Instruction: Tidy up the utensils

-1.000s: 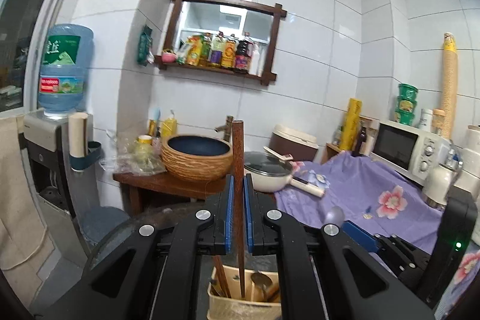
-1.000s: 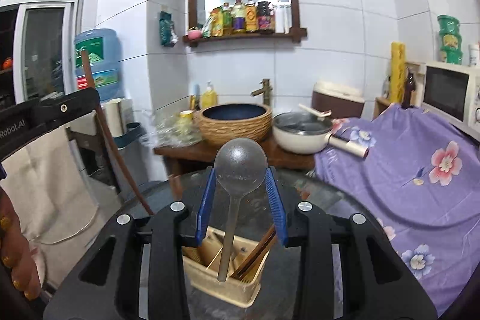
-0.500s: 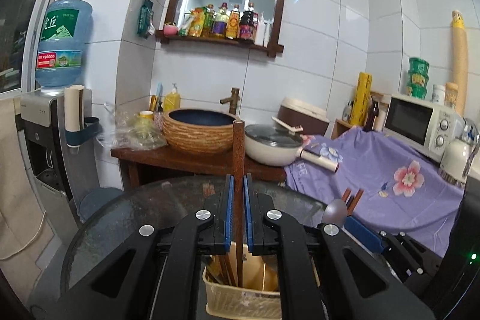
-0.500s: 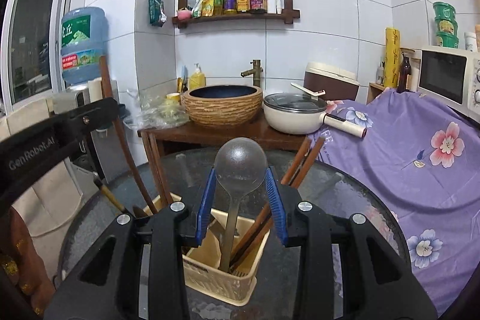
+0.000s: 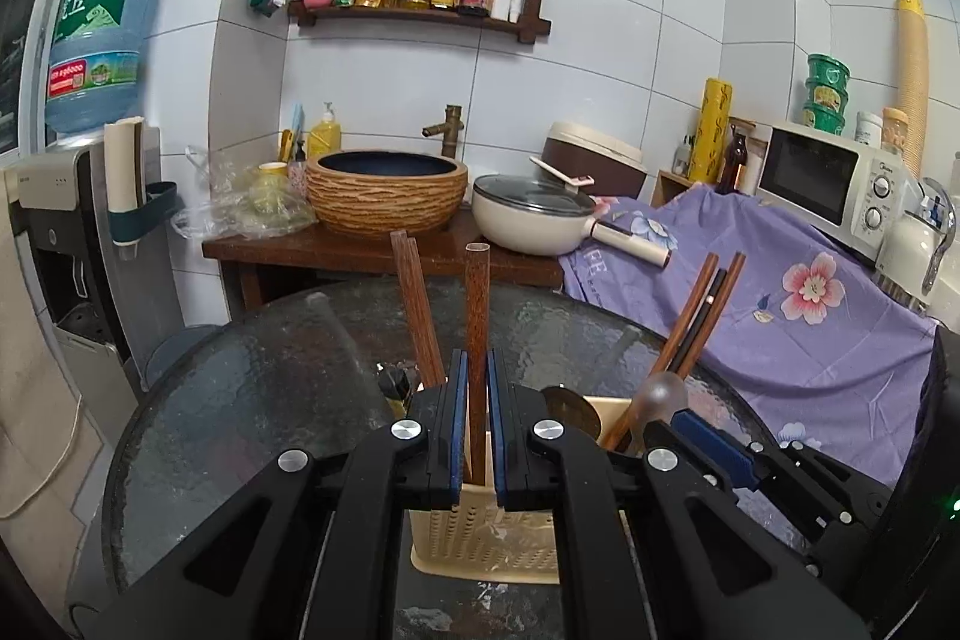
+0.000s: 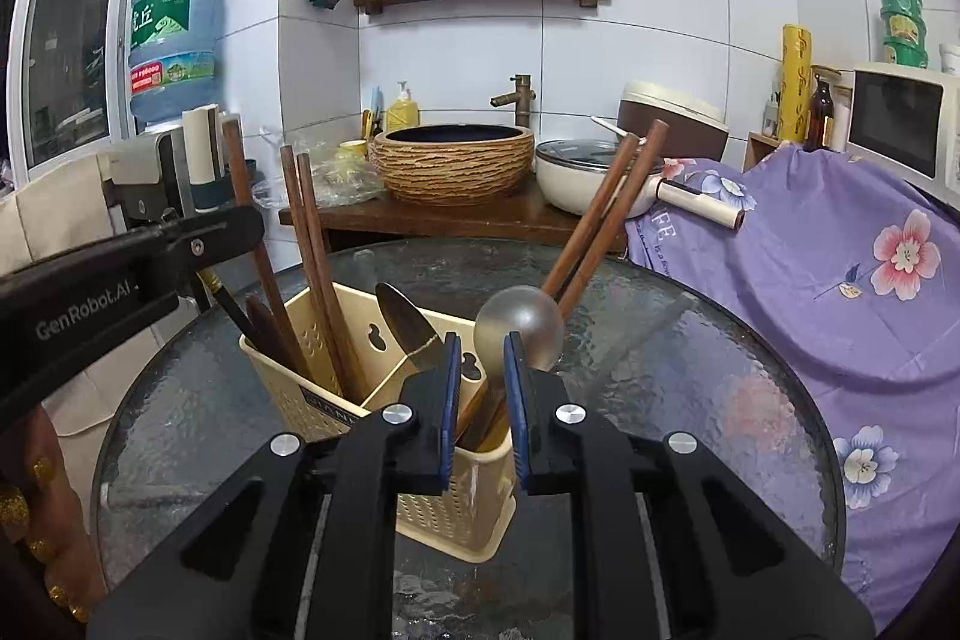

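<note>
A beige slotted utensil basket [image 6: 282, 370] stands on the round glass table [image 6: 690, 370]. It holds two pairs of wooden chopsticks [image 6: 318, 250] and a metal spoon [image 6: 408, 322]. My left gripper [image 5: 474, 424] is shut on one upright wooden chopstick [image 5: 477, 292], whose lower end reaches into the basket [image 5: 480, 550]. My right gripper [image 6: 483, 391] hangs over the basket's near right compartment. Its jaws are closing on the handle of a clear plastic spoon [image 6: 519, 328], whose round bowl stands just beyond the pads. The handle's lower end is hidden inside the basket.
Behind the table a wooden stand carries a woven basin [image 6: 453, 160] and a lidded pan [image 6: 576, 172]. A purple flowered cloth [image 6: 840, 280] covers the surface to the right, below a microwave [image 5: 828, 178]. A water dispenser [image 5: 78, 220] stands left. A hand [image 6: 36, 490] shows at lower left.
Both grippers sank toward the basket. The chopstick's lower end went into it. The spoon's bowl slid out from between the right pads, which narrowed around its handle.
</note>
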Demonstrator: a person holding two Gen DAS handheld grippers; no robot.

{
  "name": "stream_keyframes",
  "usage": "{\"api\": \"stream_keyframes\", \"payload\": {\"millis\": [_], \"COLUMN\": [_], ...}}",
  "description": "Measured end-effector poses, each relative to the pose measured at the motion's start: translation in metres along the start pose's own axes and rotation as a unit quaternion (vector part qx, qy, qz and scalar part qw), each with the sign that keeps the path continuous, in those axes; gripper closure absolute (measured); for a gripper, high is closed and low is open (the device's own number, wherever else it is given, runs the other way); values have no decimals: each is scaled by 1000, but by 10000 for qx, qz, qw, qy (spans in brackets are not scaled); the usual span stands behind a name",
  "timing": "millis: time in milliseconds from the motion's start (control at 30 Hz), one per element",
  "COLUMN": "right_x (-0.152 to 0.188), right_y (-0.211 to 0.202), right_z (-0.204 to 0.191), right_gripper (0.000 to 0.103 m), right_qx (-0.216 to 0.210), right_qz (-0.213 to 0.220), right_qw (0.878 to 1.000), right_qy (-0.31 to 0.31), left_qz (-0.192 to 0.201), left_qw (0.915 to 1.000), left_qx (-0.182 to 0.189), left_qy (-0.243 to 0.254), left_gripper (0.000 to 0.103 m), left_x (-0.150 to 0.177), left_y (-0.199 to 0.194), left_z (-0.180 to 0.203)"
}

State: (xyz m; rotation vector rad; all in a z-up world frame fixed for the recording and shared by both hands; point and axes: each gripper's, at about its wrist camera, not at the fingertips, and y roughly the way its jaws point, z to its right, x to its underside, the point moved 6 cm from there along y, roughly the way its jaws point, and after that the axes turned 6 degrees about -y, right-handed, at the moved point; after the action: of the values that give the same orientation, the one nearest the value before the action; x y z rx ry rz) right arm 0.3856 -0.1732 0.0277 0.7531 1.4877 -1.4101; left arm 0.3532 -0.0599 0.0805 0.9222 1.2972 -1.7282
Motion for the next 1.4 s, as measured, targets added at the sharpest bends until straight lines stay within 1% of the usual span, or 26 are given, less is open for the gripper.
{"api": "stream_keyframes", "payload": {"millis": [67,133,167,200,233,300,333,400,433,500,600,633,700,733,833,900,933,1033,1100,1167,1300,1400], "right_x": [3,7,9,11,14,20,26,36,40,52,71,77,90,97,116,129,136,152,161,167,181,189], "right_y": [-3,-9,-13,-17,-23,-32,-37,-46,-49,-58,-74,-80,-92,-99,-117,-128,-136,-153,-168,-181,-208,-226], "right_z": [-1,-1,0,-1,-1,-3,-4,-2,-1,2,6,5,2,-1,-11,-17,-21,-28,-32,-33,-36,-43], "right_gripper": [85,78,69,62,61,57,55,43,40,29,16,14,6,6,6,6,6,6,6,6,6,6], "right_qx": [1,17,28,36,31,9,26,102,113,83,-72,-134,-161,-180,-179,-92,-100,-159,-234,-258,-153,-145], "right_qz": [7,65,122,191,268,311,315,326,318,258,200,200,197,214,316,395,429,461,538,585,584,646], "right_qw": [10000,10000,9999,9998,9996,9995,9994,9992,9993,9996,9997,9996,9996,9995,9993,9992,9990,9988,9983,9979,9981,9974], "right_qy": [-12,-56,-55,-44,-51,-113,-161,-184,-176,-87,131,170,156,130,31,-5,-2,-1,13,68,-92,-287], "left_qz": [40,21,7,13,63,215,273,453,507,680,824,835,779,756,668,501,414,311,260,290,325,254], "left_qw": [10000,10000,10000,10000,9999,9997,9996,9989,9987,9977,9965,9964,9967,9969,9977,9986,9989,9986,9984,9981,9983,9986], "left_qx": [-32,20,65,92,107,92,96,52,35,-28,-49,-40,-47,-43,-11,-81,-88,-184,-227,-405,-474,-452], "left_qy": [31,9,-15,-31,-9,42,61,68,64,32,85,136,212,216,115,117,178,376,458,348,43,-56], "left_gripper": [96,96,92,85,82,65,61,45,42,21,7,7,7,7,7,7,7,7,7,7,7,7], "left_x": [3,5,6,6,6,7,8,12,15,25,42,50,66,74,105,125,137,162,174,183,200,208], "left_y": [-2,-5,-6,-8,-13,-23,-28,-43,-49,-66,-85,-91,-99,-102,-113,-118,-122,-136,-145,-154,-178,-190], "left_z": [-2,-3,-3,-2,-3,-3,-3,-8,-11,-19,-28,-31,-35,-37,-44,-47,-47,-47,-47,-54,-74,-82]}}
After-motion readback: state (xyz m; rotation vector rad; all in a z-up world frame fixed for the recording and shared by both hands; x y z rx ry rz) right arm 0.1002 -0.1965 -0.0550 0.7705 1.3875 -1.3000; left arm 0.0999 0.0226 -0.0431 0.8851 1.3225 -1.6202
